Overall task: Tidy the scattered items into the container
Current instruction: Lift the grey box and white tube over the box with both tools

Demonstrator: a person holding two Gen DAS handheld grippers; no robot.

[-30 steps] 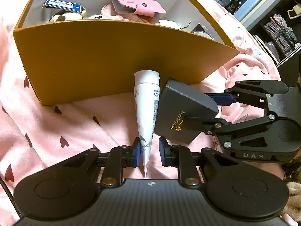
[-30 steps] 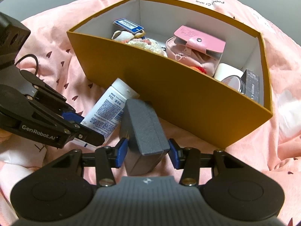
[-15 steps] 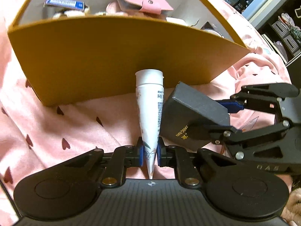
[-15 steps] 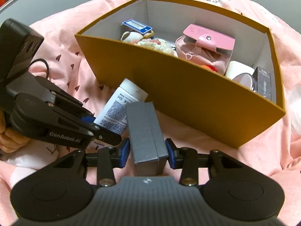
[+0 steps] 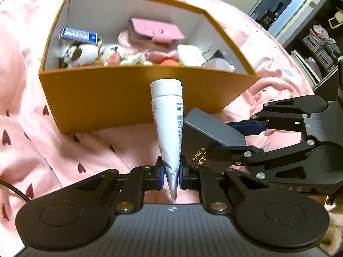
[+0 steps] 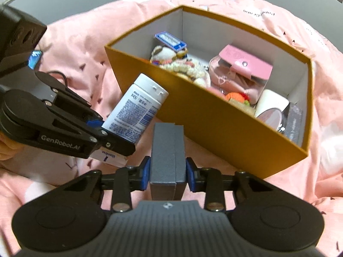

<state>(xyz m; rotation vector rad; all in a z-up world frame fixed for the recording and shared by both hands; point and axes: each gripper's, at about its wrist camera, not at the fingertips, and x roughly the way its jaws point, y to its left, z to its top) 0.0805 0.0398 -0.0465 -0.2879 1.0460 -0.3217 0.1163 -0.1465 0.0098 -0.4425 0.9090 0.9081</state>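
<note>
The white tube (image 5: 169, 128) is clamped at its flat end by the left gripper (image 5: 172, 174). Just to its right, the right gripper (image 6: 167, 173) is closing its jaws on one grey box (image 6: 167, 150). Farther away stands one orange container (image 5: 107, 98), already holding several items, on a pink blanket (image 5: 32, 128).

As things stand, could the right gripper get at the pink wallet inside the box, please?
Probably not yet: the right gripper has its jaws closing on the grey box, so they are occupied. The pink wallet lies uncovered on top in the open orange box.
</note>
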